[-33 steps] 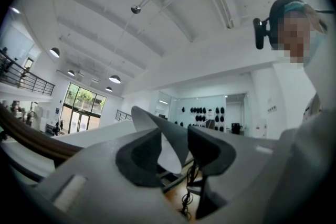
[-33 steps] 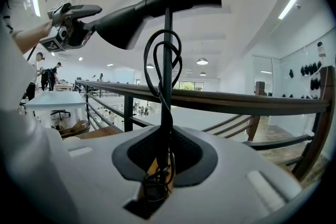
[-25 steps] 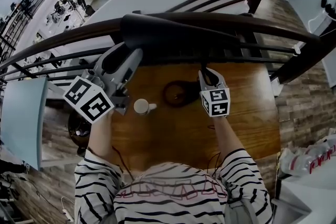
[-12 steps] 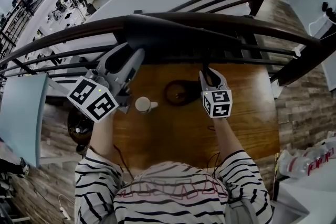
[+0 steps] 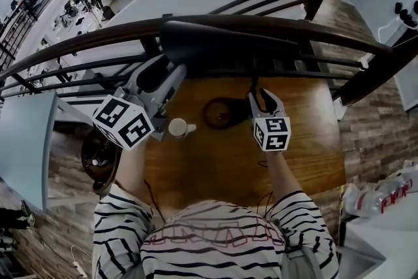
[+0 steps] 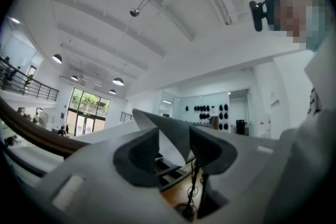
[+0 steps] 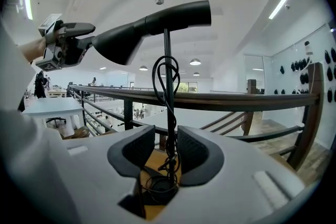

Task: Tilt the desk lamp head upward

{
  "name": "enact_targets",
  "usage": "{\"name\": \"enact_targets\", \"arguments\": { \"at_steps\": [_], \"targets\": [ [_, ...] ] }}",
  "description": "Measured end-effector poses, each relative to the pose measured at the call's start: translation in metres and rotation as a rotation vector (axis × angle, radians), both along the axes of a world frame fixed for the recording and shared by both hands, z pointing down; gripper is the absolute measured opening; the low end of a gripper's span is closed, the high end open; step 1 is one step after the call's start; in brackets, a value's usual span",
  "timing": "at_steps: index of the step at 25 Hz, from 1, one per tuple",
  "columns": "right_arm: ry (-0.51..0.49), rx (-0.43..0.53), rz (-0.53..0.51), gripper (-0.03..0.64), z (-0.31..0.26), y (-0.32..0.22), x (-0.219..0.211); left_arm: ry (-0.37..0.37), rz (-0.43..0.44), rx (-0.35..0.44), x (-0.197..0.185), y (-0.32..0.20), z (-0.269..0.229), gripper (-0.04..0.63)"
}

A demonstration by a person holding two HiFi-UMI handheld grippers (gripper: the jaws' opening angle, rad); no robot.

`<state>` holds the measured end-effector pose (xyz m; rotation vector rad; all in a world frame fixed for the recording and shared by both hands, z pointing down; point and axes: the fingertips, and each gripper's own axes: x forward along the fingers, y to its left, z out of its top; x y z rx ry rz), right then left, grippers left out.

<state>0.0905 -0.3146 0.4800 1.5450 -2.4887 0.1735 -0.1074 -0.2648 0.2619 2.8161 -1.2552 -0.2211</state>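
The black desk lamp has a long head, a thin pole with cable looped on it, and a round base on the wooden table. My left gripper is raised at the head's wide left end; that end lies between its jaws, which are opening, with a gap showing beside it. My right gripper stands low by the base. The pole runs between its opening jaws with space on both sides.
A white cup stands on the table left of the lamp base. A dark curved railing runs just behind the table, with a drop to a lower floor beyond. A round dark object sits off the table's left edge.
The right gripper's fingers have spread apart around the pole. The left gripper has shifted slightly right along the lamp head. The lamp itself looks unchanged.
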Motion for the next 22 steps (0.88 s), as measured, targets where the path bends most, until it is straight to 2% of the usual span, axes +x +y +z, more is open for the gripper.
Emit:
{"name": "enact_targets", "arguments": {
  "at_steps": [8,22],
  "targets": [
    [-0.031,0.024,0.043,0.129,-0.009,0.038,-0.010,0.030,-0.014,0.032,-0.028,0.022,0.004,0.186],
    [-0.073,0.071,0.078,0.126,-0.030,0.100,-0.041,0.045,0.018,-0.027,-0.058,0.064,0.035,0.186]
  ]
}}
